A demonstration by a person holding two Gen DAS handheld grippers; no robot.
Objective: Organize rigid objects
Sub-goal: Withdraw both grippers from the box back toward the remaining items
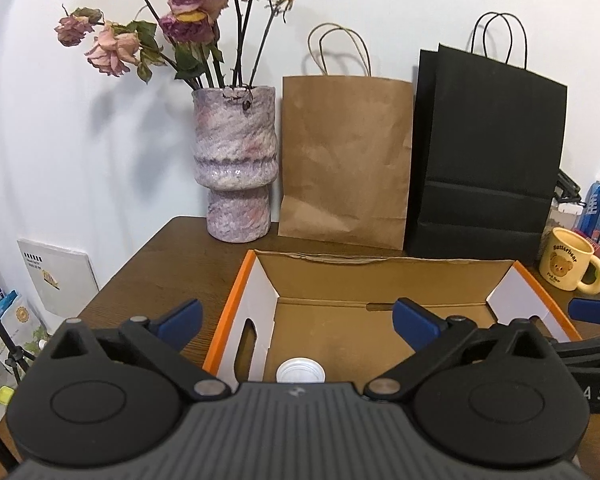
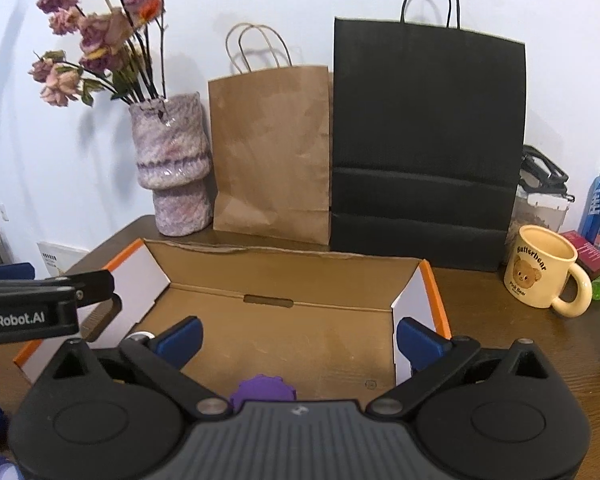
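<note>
We begin with the wooden bench (image 2: 500, 292), which carries everything here. At its back, against the wall, stand a black paper bag (image 2: 426, 140), a brown paper bag (image 2: 272, 152) and a mottled purple vase (image 2: 172, 168) with dried roses; a yellow bear mug (image 2: 544, 268) stands to the right.

In front of them lies an open cardboard box with orange edge (image 2: 284, 332), its long axis going from left to right across both views. Both tools are above its near part.

The left tool (image 1: 298, 322) is wide open and nothing is between its blue pads. In the left wrist view a small white round cap or jar (image 1: 300, 371) sits on the box floor near the left wall, just below this tool and a little behind its fingertips, half covered by the tool body.

The right tool (image 2: 298, 340) also stands fully open and carries nothing. In the right wrist view a purple scalloped object (image 2: 262, 390) lies on the box floor directly under it, left of its centre line; we cannot tell what it is exactly.

We judge that both pieces are already inside the box, each nearest to its own tool. The next piece to collect is not visible to us, so each hand should probably rise straight out of the box first.
</note>
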